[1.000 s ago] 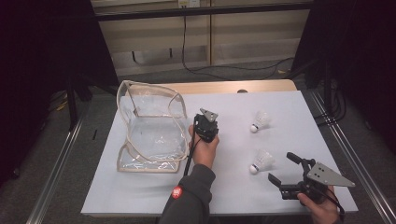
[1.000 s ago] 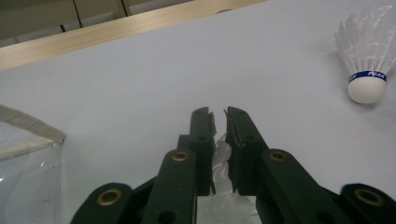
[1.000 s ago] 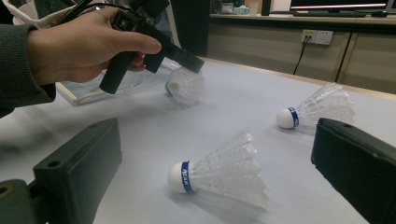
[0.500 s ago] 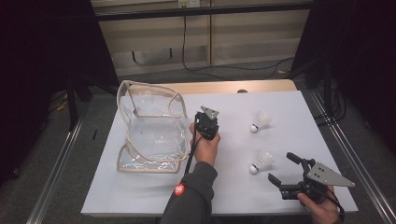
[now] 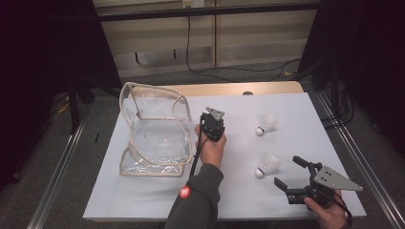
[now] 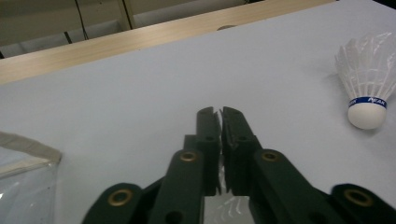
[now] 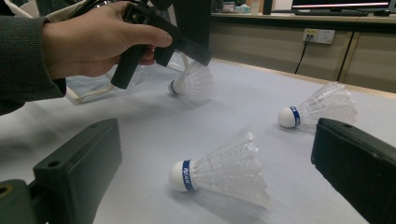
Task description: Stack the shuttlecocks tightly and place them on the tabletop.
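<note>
While nothing has shifted since a second ago, we list: left gripper (image 5: 213, 125) jaws closed, empty; right gripper (image 5: 297, 174) jaws wide, facing near shuttlecock (image 5: 267, 165), ungrasped.

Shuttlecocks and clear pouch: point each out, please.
Near shuttlecock (image 5: 267, 165), high view, feather skirt.
Far shuttlecock (image 5: 267, 123), high view, feather skirt.
Clear pouch (image 5: 160, 138), high view, transparent side panel.

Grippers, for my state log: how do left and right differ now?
Left gripper has its jaws shut; right gripper has them wide open. Left gripper is held mid-table beside the bag; right gripper is near the front edge, facing a shuttlecock. Both are black.
</note>
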{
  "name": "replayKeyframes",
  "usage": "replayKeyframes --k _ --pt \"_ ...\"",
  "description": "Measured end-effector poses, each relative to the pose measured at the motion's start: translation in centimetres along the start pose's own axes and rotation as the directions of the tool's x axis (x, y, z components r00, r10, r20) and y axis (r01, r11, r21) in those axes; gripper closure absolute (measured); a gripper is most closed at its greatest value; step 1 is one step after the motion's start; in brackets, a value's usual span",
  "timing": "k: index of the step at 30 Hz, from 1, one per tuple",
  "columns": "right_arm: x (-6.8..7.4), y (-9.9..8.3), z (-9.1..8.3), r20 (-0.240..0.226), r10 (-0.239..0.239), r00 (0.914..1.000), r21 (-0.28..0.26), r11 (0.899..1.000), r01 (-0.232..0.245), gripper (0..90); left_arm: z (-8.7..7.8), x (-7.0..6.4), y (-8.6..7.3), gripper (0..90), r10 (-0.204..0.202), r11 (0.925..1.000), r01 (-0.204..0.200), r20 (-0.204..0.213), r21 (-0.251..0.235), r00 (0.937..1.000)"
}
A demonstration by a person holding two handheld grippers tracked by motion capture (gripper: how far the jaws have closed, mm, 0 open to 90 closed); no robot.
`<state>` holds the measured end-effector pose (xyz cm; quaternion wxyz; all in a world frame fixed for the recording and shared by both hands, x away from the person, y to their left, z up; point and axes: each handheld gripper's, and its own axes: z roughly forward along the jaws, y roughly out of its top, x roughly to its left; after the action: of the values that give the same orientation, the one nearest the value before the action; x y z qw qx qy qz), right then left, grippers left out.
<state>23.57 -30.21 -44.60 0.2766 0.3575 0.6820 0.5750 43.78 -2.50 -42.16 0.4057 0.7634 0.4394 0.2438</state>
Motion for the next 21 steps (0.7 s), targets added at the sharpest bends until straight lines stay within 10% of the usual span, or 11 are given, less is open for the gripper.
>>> replayKeyframes --k 21 --pt "0.05 0.01 0.06 -0.003 -0.005 1.0000 0.001 1.000 0.005 1.4 -0.45 0.20 -0.17 78.9 0.022 0.9997 -0.022 0.022 0.011 0.9995"
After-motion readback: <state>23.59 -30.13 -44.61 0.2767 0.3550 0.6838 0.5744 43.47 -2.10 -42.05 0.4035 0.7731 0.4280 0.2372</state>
